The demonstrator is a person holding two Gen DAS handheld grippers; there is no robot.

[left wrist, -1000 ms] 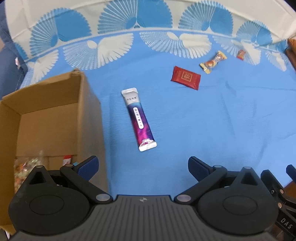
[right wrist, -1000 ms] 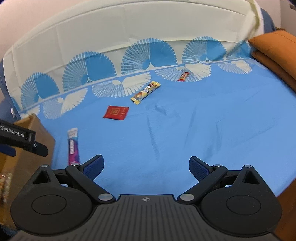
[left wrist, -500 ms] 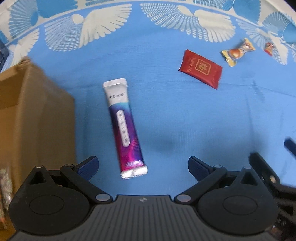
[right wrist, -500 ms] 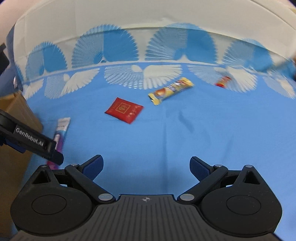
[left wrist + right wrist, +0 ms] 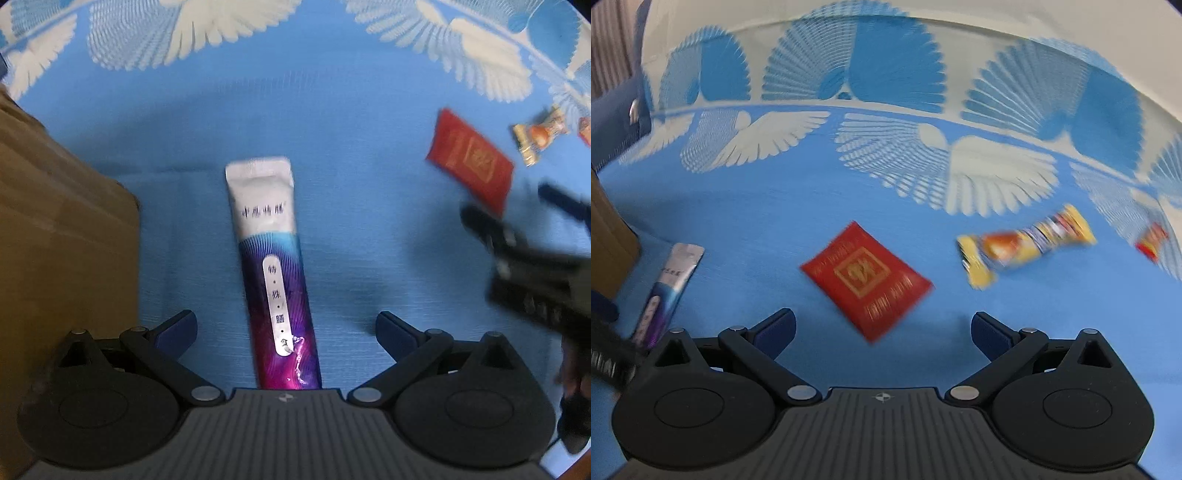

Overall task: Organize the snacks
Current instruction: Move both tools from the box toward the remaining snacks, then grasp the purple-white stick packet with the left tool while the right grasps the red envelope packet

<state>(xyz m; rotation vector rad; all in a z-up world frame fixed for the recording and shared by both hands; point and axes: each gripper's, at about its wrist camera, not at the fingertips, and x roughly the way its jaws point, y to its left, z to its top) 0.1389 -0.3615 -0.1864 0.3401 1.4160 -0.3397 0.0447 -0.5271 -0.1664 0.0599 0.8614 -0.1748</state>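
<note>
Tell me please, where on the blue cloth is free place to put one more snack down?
Bare cloth lies between the purple stick pack and the red packet, and beyond both toward the white fan border. It is tighter by the cardboard box left of the stick pack, and where the yellow candy bar and small red candy lie.

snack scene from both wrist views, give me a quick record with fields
surface: blue cloth with white fan print
left gripper: open, straddling the purple and white stick sachet, which lies flat, not gripped
right gripper: open, empty, near corner of the flat red foil packet between its fingertips
other snacks: yellow wrapped candy bar; small red and yellow sweet further right
container: brown cardboard box, left of the sachet
image quality: right view motion-blurred
</note>
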